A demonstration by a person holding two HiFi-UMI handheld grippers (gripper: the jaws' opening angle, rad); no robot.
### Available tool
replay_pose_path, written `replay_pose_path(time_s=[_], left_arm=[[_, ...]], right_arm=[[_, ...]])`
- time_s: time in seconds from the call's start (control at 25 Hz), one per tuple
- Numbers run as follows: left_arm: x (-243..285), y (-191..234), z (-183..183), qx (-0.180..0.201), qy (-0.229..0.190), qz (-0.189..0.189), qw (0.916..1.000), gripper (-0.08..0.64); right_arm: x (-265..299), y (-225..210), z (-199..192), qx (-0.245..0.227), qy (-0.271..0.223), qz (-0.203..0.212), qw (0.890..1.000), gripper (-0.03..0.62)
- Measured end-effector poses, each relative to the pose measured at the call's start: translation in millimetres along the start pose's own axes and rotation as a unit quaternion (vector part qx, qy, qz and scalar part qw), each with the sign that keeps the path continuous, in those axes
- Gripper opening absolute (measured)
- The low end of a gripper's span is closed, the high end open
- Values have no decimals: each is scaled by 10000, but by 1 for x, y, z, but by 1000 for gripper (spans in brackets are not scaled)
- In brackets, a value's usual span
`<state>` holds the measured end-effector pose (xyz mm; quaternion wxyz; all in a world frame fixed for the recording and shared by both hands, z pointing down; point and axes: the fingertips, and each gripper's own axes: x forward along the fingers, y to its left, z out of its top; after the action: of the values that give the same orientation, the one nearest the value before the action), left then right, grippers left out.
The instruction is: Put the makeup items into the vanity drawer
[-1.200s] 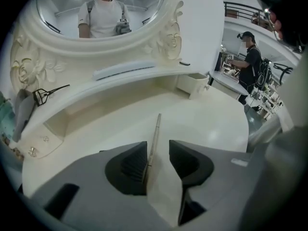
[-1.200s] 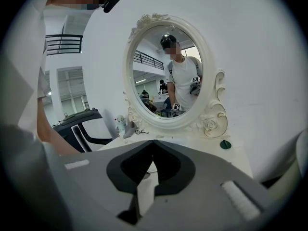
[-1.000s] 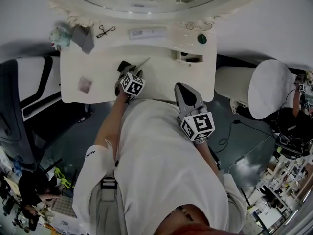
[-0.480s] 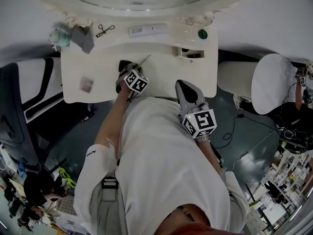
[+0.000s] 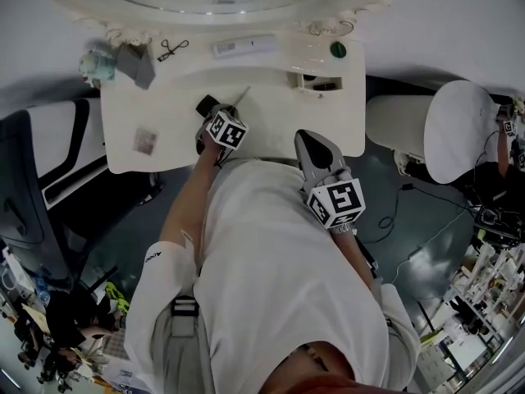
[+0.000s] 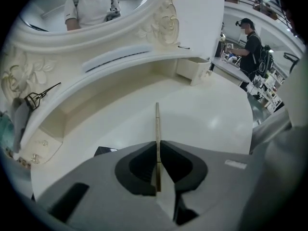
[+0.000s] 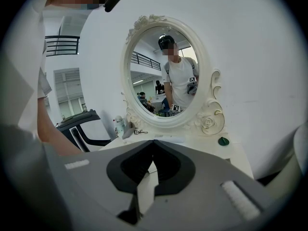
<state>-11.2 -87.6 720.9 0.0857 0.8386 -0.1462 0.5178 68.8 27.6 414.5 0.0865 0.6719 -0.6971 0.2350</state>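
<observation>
White vanity top (image 5: 279, 121), eyelash curler (image 5: 174, 49), white tube (image 5: 244, 46), green round item (image 5: 337, 50), small patterned square (image 5: 144, 140) on it

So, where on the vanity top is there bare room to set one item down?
The widest bare patch of the tabletop lies at the right front, between the small drawer and the front edge. A smaller one lies between the patterned square and the grey object. The back ledge is crowded: eyelash curler, white tube, green lid.
</observation>
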Motion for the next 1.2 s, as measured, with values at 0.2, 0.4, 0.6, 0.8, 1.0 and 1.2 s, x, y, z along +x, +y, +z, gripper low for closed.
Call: replay_pose_path(time_s=[0.2, 0.4, 0.6, 0.8, 1.0, 1.2], left_arm=[[-7, -12, 0, -22, -48, -169, 9998, 34], [-18, -22, 7, -201, -299, -300, 9989, 34], [-34, -34, 22, -342, -588, -566, 9961, 34], [-59, -41, 41, -537, -1021, -657, 9912, 34], [-83, -50, 61, -539, -1398, -635, 9867, 34], [-101, -60, 85, -506, -1504, -620, 9854, 34]], right_arm=[[-4, -1, -2, 16, 0, -26, 10000, 8], [-5, -2, -3, 46, -10, -10, 10000, 6], [-6, -1, -4, 18, -1, 68, 10000, 8], [-9, 0, -4, 1, -21, 125, 9999, 6], [-13, -4, -3, -23, -98, 170, 9998, 6], [-17, -12, 0, -56, -160, 244, 9996, 6]])
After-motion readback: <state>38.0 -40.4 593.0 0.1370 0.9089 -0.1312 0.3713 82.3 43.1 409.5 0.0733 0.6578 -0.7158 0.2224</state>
